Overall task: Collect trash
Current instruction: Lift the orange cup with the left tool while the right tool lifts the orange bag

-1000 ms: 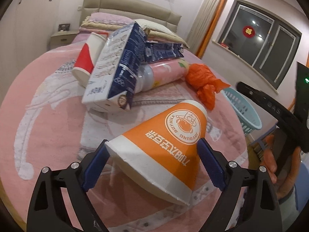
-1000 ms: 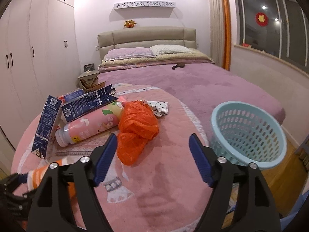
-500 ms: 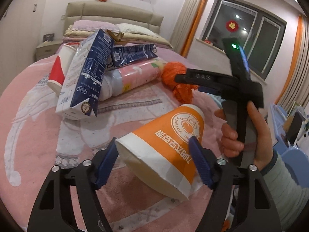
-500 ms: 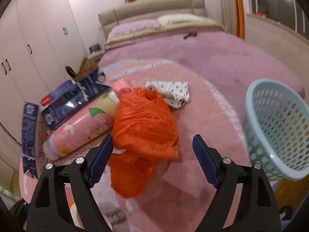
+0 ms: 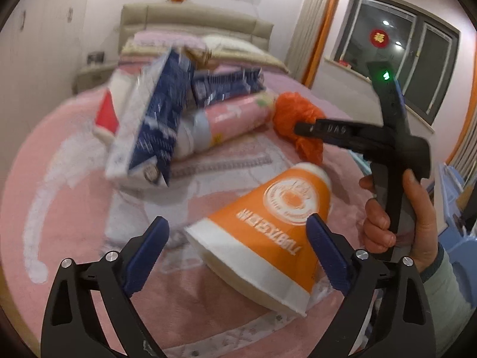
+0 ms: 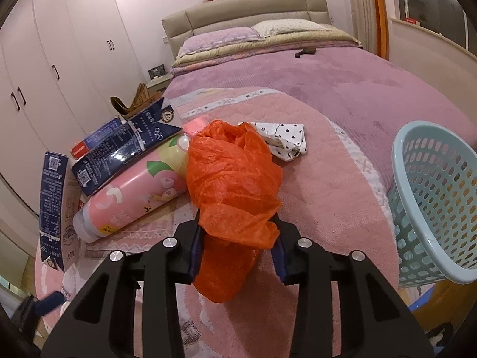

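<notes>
Claw fingers of the right claw [image 6: 237, 246] pinch the crumpled orange plastic bag [image 6: 232, 179] above the pink blanket [image 6: 328, 185]. The left claw [image 5: 238, 256] gapes wide around an orange paper cup [image 5: 268, 223] lying on its side, its left finger clear of the rim. Beyond lie a pink bottle [image 6: 134, 191] and blue cartons [image 6: 119, 152]; the pale-blue basket [image 6: 432, 203] stands right of the bed.

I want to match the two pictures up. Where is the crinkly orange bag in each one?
Left wrist view: the orange plastic bag sits upper right of centre, partly hidden by the right gripper reaching at it.
Right wrist view: the same bag fills the centre, pinched between the right gripper's blue pads.
Shared landmark: the pink bottle lies right beside the bag in both.
</notes>
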The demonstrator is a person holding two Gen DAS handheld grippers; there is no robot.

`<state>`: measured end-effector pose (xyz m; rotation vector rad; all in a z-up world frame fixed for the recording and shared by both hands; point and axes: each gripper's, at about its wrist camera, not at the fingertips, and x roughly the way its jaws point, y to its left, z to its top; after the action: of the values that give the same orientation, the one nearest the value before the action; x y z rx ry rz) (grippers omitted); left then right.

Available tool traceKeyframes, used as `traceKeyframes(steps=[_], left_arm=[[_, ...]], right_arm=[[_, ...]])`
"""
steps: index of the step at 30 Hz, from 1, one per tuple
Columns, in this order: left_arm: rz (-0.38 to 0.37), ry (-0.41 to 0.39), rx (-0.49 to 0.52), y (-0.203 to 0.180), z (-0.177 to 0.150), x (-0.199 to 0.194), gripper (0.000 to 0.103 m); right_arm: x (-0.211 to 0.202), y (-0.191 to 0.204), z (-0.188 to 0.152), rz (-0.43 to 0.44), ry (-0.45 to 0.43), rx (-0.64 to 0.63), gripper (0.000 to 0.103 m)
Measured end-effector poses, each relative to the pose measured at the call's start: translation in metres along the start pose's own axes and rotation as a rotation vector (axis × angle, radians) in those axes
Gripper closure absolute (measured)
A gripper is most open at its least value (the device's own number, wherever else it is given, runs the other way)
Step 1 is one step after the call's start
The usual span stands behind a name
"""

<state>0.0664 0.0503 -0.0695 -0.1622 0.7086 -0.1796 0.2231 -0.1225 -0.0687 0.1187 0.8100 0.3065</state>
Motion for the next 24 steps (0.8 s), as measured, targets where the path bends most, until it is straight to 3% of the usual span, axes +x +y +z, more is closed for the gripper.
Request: traceKeyframes(steps=[3, 9, 12, 16, 24], left_arm=[[-0.002, -0.036, 0.043, 0.001, 0.003, -0.012, 0.012], [-0.008, 0.068, 0.054, 0.008, 0.006, 0.015, 0.012], [-0.069, 0.090, 0.038, -0.001, 0.007, 0.018, 0.015], [-0.068, 0.076, 0.072, -0.017, 0.002, 0.019, 0.016], [-0.132, 0.035, 0.063, -0.033, 0.001, 0.014, 0.043]], right_arm=[[-0.013, -0.003, -0.004, 0.019, -0.021, 0.002, 0.068], [-0.043, -0.002, -0.018, 0.050, -0.083, -0.017, 0.069], [-0.056, -0.006, -0.023, 0.045, -0.095, -0.016, 0.069], [-0.065, -0.017, -0.028, 0.039, -0.097, 0.000, 0.069], [-0.070, -0.034, -0.039, 0.029, -0.097, 0.026, 0.069]])
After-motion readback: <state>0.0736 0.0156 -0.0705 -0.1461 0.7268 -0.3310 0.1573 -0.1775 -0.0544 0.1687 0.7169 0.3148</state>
